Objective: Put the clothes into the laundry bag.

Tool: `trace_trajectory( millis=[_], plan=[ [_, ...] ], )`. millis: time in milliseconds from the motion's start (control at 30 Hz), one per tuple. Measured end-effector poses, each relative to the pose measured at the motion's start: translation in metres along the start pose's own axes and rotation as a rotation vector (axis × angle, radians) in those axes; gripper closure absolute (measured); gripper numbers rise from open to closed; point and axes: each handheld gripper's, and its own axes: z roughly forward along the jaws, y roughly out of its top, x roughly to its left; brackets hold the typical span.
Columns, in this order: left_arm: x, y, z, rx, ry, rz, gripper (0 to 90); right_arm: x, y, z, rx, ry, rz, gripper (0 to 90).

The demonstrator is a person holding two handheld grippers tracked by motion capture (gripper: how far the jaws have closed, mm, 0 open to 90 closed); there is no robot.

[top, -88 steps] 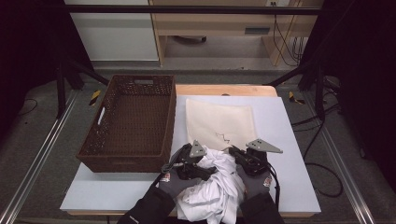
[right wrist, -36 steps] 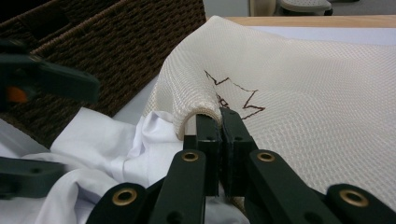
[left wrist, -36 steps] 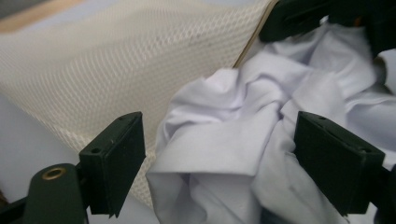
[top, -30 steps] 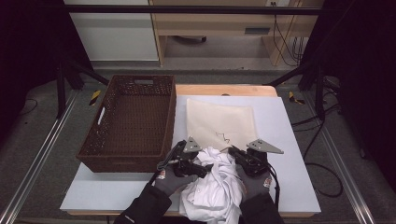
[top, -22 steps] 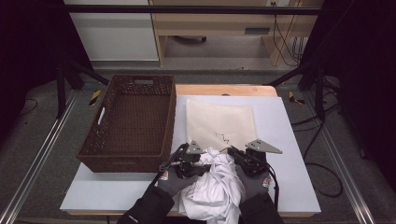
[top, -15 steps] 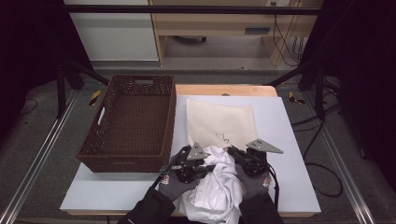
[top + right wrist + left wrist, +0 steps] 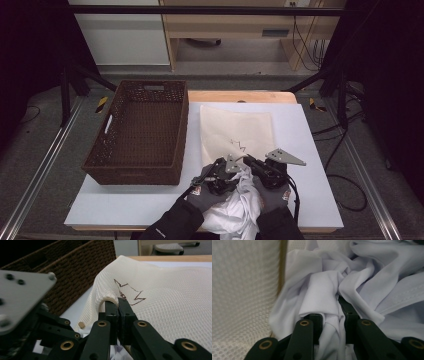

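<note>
The left claw point(image 7: 329, 315) has just closed on the white garment point(image 7: 372, 282); the right claw point(image 7: 118, 312) stays pinched on the mesh bag point(image 7: 175, 297).

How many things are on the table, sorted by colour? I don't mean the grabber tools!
Brown: 1, the woven basket
Cream: 1, the mesh bag with a zigzag drawing
White: 1, the crumpled cloth at the near edge
Total: 3

Table point(image 7: 150, 210): basket point(image 7: 137, 132), mesh bag point(image 7: 237, 130)
</note>
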Motion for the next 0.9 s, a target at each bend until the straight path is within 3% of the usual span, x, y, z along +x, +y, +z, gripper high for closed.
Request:
trace_trajectory(
  millis=[100, 167, 300, 400, 500, 600, 733, 900],
  plan=[
    [0.0, -0.002, -0.005, -0.022, 0.025, -0.007, 68.2, -0.002, 0.001, -0.003, 0.001, 0.001, 0.003, 88.1],
    [0.0, -0.003, -0.012, -0.051, 0.041, -0.016, 59.6, -0.003, -0.001, -0.001, 0.011, -0.005, 0.002, 88.1],
    [0.002, -0.005, -0.038, -0.105, 0.042, -0.025, 40.6, -0.003, -0.002, 0.0, 0.018, -0.01, -0.003, 88.1],
    [0.006, -0.008, -0.059, -0.147, 0.041, -0.03, 38.2, -0.002, -0.002, 0.0, 0.024, -0.017, -0.009, 88.0],
    [0.006, -0.013, -0.065, -0.141, 0.028, -0.038, 49.4, -0.001, -0.002, 0.001, 0.028, -0.017, -0.015, 88.1],
    [0.005, -0.017, -0.052, -0.112, 0.017, -0.055, 63.5, 0.001, -0.003, 0.003, 0.034, -0.016, -0.015, 88.1],
    [0.001, -0.016, -0.034, -0.108, 0.0, -0.078, 79.0, 0.001, -0.004, 0.005, 0.042, -0.016, -0.017, 88.1],
    [-0.005, -0.002, -0.024, -0.086, 0.021, -0.045, 83.1, 0.0, -0.005, 0.007, 0.048, -0.014, -0.013, 88.1]
  ],
)
